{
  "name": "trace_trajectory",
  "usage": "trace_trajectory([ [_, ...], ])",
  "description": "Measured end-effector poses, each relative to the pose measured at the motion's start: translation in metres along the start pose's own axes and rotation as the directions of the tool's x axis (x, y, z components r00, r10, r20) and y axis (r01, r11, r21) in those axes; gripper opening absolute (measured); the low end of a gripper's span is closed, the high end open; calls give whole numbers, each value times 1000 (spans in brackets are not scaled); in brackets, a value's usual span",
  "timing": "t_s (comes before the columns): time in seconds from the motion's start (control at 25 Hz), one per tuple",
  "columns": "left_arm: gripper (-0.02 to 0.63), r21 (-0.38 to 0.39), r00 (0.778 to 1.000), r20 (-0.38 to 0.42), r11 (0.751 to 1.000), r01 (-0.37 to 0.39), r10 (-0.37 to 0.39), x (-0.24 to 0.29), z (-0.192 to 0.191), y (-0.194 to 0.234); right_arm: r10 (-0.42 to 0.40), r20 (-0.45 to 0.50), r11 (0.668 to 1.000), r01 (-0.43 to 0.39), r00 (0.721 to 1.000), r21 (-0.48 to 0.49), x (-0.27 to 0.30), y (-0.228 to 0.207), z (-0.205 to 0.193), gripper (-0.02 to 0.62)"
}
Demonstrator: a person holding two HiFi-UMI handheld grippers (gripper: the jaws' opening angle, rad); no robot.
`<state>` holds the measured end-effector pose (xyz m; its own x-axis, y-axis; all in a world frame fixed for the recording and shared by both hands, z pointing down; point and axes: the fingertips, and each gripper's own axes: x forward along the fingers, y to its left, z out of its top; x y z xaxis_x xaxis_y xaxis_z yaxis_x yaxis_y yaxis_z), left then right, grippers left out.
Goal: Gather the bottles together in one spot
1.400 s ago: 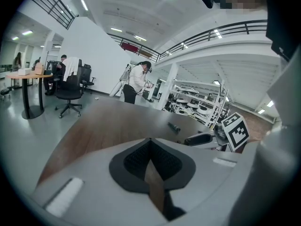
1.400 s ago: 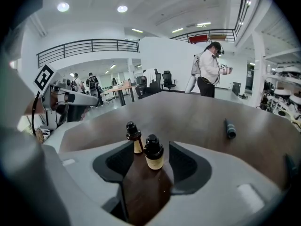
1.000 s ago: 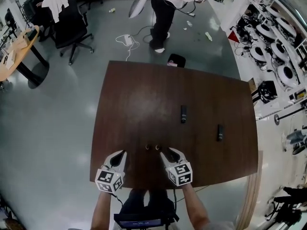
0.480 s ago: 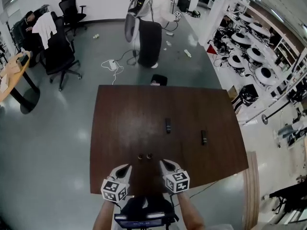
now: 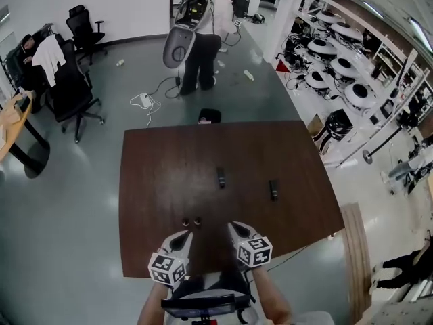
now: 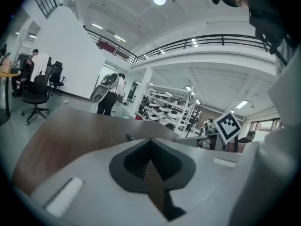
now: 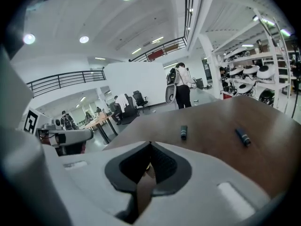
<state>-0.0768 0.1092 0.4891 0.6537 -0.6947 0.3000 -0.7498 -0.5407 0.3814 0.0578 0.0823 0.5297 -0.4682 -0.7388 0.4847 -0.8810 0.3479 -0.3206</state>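
While the left bottle (image 5: 220,177) and right bottle (image 5: 273,189) are lying apart, you are holding the left gripper (image 5: 187,235) and right gripper (image 5: 233,226) closed, empty.

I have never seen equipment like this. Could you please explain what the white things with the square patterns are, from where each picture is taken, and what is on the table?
There is no robot here. A person holds a white two-jaw gripper in each hand, and the black-and-white patterned cubes are parts of those grippers.

The head view comes from a camera on the person's head that looks steeply down at a large brown wooden table. The other two views come from cameras riding on the left gripper and the right gripper, each looking along its own jaws. Both grippers are shut and hold nothing.

On the table lie one small dark cylindrical bottle and a second dark bottle, apart from each other. Nearer the person are two tiny round dark things, too small to identify.
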Motion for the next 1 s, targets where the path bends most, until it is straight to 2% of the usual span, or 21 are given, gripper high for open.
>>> trace_trajectory([
  [0.28, 2, 0, 999, -11, 999, -35, 35, 57, -7, -29, 3, -15, 1000, -4, 1000, -20, -18, -72, 14, 2],
  [0.48, 2, -10, 997, 2, 997, -82, 82, 88, -2, -45, 40, -31, 999, -42, 999, -34, -23, -113, 30, 2],
  [0.68, 2, -35, 984, 27, 984, -175, 176, 102, 14, -50, 119, -53, 989, -122, 992, -77, -9, -128, 44, 2],
  [0.84, 2, -57, 965, 52, 966, -254, 257, 111, 13, -48, 185, -84, 973, -195, 979, -120, 2, -136, 47, 2],
  [1.0, 2, -60, 951, 55, 951, -302, 305, 110, 7, -42, 232, -101, 959, -245, 967, -141, 14, -132, 50, 2],
])
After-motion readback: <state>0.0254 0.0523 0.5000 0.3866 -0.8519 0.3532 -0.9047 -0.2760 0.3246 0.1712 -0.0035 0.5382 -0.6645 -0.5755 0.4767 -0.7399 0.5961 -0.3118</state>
